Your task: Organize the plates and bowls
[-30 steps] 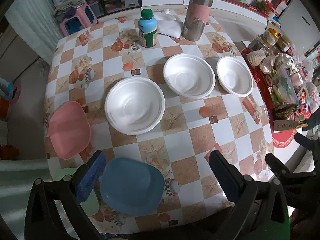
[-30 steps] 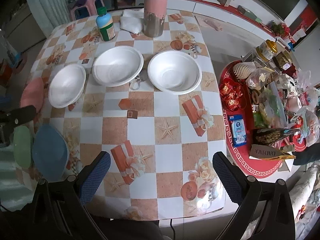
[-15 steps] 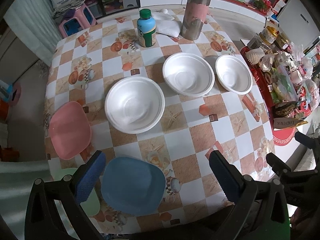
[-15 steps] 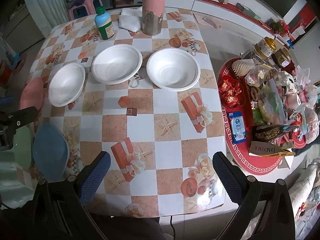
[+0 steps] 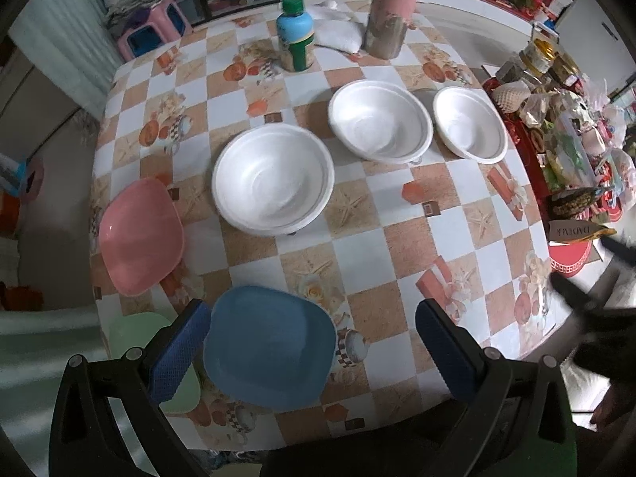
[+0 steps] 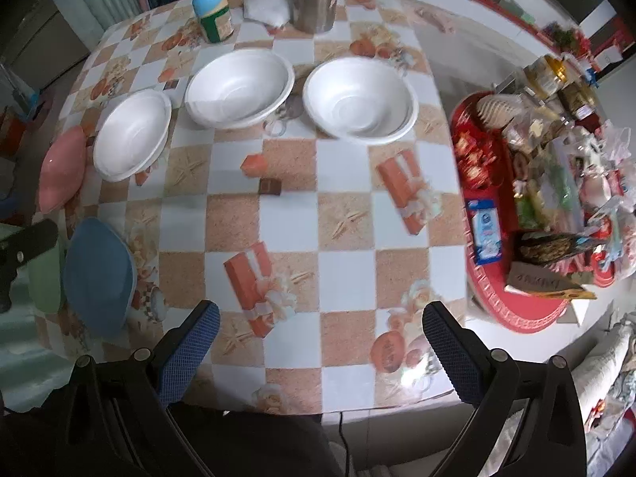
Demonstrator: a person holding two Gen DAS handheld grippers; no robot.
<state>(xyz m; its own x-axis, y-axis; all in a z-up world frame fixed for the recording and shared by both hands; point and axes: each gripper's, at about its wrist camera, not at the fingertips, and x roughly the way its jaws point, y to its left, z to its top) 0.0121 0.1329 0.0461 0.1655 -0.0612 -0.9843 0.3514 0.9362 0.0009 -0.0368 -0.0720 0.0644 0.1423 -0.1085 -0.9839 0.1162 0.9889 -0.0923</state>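
Nothing has been gathered yet, as far as I can judge: the table (image 6: 342, 214) with its checked cloth has every dish lying singly. Take the tall pink flask (image 5: 391, 12) at the far edge as the mark. On the near side of it sit three white foam bowls in a loose row: the right bowl (image 6: 359, 101) just this side of the flask, the middle bowl (image 6: 238, 87) beside it with their rims nearly meeting, and the left bowl (image 6: 133, 133) a little nearer to us and apart from the others. Further from the flask, along the left and near edge, lie the coloured plates: the pink plate (image 5: 139, 234), the blue plate (image 5: 268, 344) and the green plate (image 5: 139, 332), which peeps out behind the left finger. The left gripper (image 5: 310, 351) hangs above the blue plate with its jaws spread wide, gripping nothing; the right gripper (image 6: 318, 351) is likewise spread and empty over bare cloth, well short of the bowls. So this looks like the approach before the first pick. I would guess the left one needs to drop to the blue plate's rim and pinch the thin edge, since a flat plate gives little else to hold, then carry it onto another plate; the right could nest the bowls.
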